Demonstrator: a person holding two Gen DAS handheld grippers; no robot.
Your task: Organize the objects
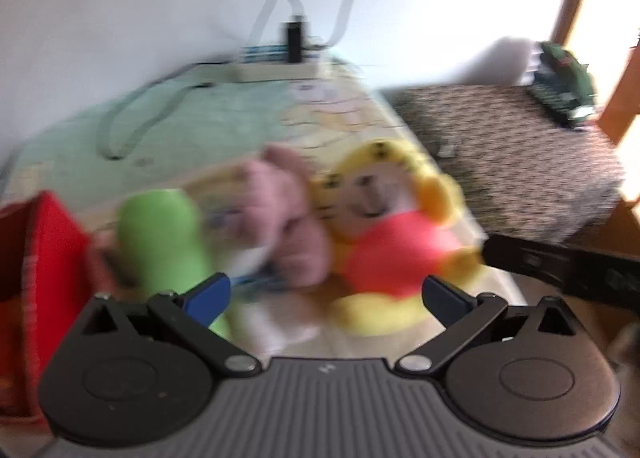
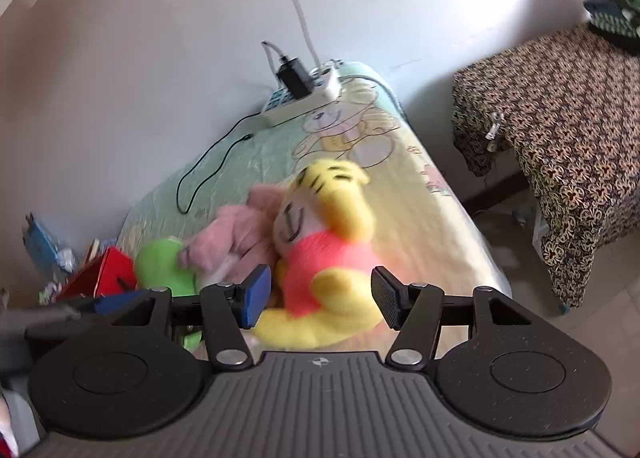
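Observation:
A yellow bear plush in a pink-red shirt (image 1: 394, 254) (image 2: 328, 262) lies on the cartoon-print mattress (image 1: 208, 125) (image 2: 432, 193). A pink plush (image 1: 292, 209) (image 2: 236, 234) lies against its left side, and a green plush (image 1: 164, 234) (image 2: 164, 270) lies left of that. My left gripper (image 1: 326, 300) is open just in front of the pink and yellow plushes, holding nothing. My right gripper (image 2: 320, 298) is open, its fingers either side of the bear's body and leg; it also shows in the left wrist view (image 1: 560, 266) at the right. The left view is blurred.
A red box (image 1: 44, 258) (image 2: 100, 278) stands at the left. A white power strip with a black charger (image 1: 288, 57) (image 2: 308, 93) and a black cable (image 2: 208, 165) lie at the mattress's far end by the wall. A patterned-cloth table (image 1: 512, 153) (image 2: 568, 129) stands right.

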